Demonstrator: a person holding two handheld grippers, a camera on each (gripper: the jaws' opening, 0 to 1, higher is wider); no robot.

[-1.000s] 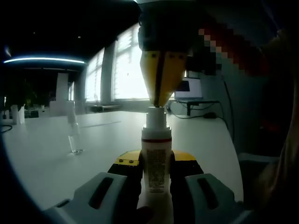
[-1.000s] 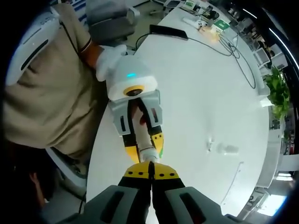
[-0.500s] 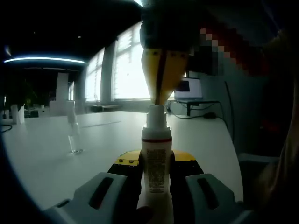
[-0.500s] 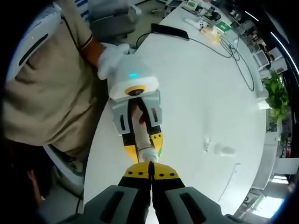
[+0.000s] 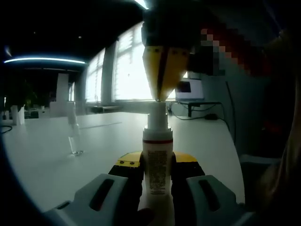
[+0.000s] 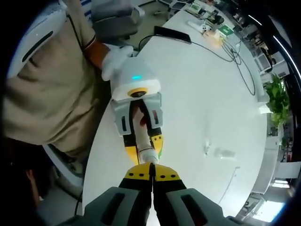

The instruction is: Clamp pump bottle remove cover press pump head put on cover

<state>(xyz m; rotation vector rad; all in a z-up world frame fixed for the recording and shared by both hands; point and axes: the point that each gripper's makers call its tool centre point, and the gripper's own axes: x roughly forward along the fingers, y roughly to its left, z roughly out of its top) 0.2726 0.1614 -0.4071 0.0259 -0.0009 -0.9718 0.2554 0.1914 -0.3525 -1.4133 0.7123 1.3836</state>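
A white pump bottle (image 5: 157, 165) with a red band stands upright, with my left gripper (image 5: 157, 162) shut on its body. My right gripper (image 5: 160, 94) comes down from above, its yellow jaws shut together with nothing between them, and its tip meets the top of the pump head (image 5: 157, 117). In the right gripper view, my right gripper (image 6: 151, 170) points down at the pump head (image 6: 147, 155), which sits between the yellow tips of the left gripper (image 6: 145, 149). The clear cover (image 5: 74, 137) stands apart on the white table (image 5: 108, 136), to the left.
In the right gripper view, the person (image 6: 51, 89) stands at the table's near edge (image 6: 96, 155), a gloved hand (image 6: 115, 59) on the left gripper. Cables (image 6: 221, 44) and small items lie at the far end. The clear cover (image 6: 221, 152) rests on open tabletop.
My right gripper's tip has risen a little above the bottle, and the pump head has come up with it. The left gripper and the bottle have stayed still.
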